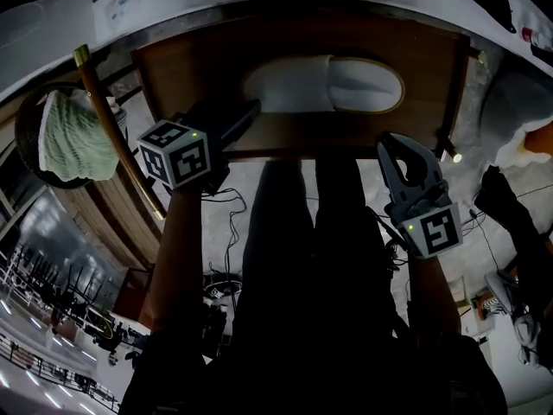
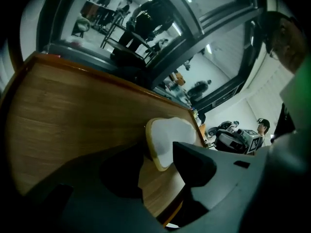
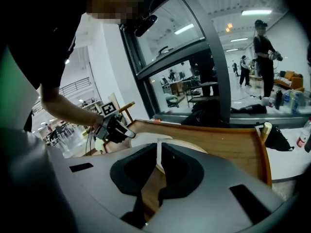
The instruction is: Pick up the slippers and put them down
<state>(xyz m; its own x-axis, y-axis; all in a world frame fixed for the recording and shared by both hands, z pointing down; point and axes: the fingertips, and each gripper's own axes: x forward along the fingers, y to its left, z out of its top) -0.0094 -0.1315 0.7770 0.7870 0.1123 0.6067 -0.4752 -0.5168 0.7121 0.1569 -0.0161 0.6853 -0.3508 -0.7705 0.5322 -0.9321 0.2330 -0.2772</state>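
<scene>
Left gripper [image 2: 156, 169] gapes empty over desk's [image 1: 199, 67] near edge; right gripper [image 3: 159, 152] closed (idle). I'd slide one jaw under white slipper's [image 1: 324, 85] upper, mid-desk, then pinch.

Brown wooden table [image 1: 186, 76] with a raised darker rim [image 1: 298, 155]; grain runs left to right; top is bare wood apart from one item; white slippers [image 1: 324, 85] lie flat about mid-table, long side running left-right, closed toe cap at the right end; tan sole edge shows in left gripper view [image 2: 170, 139]; can't tell if one slipper or a stacked pair.
</scene>
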